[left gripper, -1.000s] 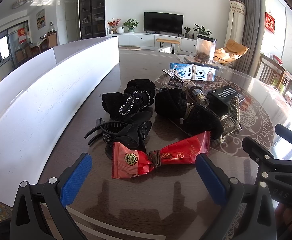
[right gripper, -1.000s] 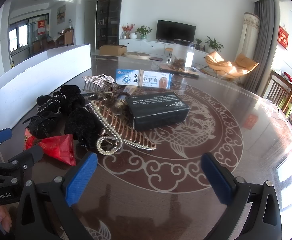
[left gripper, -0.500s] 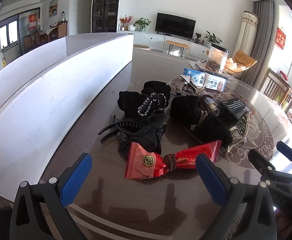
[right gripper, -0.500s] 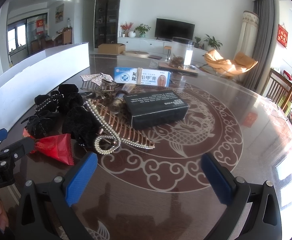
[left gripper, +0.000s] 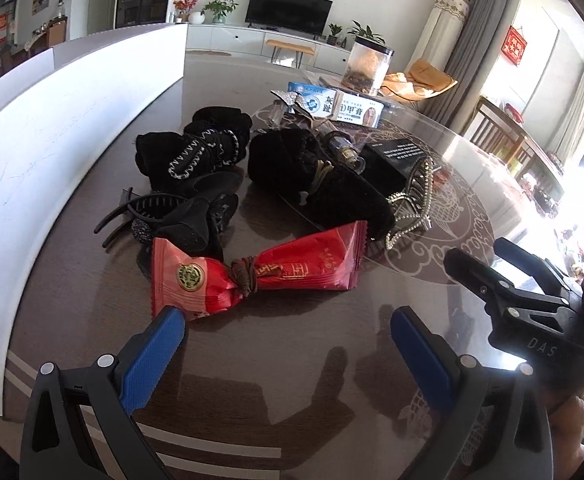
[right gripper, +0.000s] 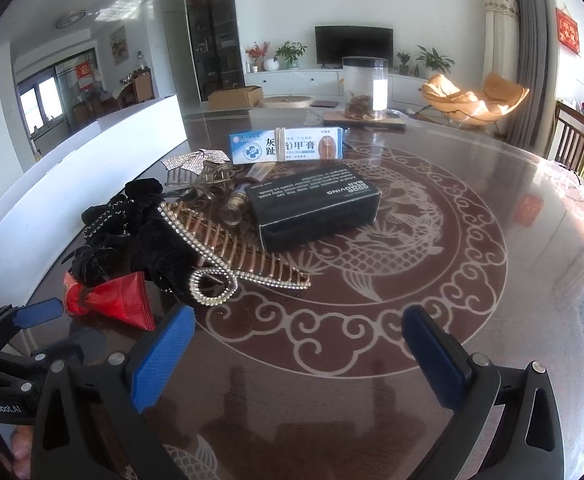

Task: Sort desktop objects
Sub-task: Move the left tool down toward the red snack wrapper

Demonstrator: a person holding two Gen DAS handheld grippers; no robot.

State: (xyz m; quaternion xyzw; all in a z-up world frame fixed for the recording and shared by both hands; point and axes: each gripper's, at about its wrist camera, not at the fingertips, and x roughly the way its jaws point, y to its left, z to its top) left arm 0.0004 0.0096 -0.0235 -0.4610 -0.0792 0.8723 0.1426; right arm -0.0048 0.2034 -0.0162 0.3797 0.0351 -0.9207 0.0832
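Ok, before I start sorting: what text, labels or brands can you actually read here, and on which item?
"GenRobot.AI": left gripper body.
"DAS": right gripper body; rest cut off.
"灰趾(指)甲膏": blue-white ointment box; smaller print unreadable.
"ODOR REMOVING": black box, printed upside down; other lines too small.
Red snack packet: gold characters, illegible.

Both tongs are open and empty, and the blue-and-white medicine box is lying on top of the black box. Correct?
Not quite. In the right wrist view the blue-and-white medicine box lies on the table behind the black box, not on it. Left tongs and right tongs are open and empty.
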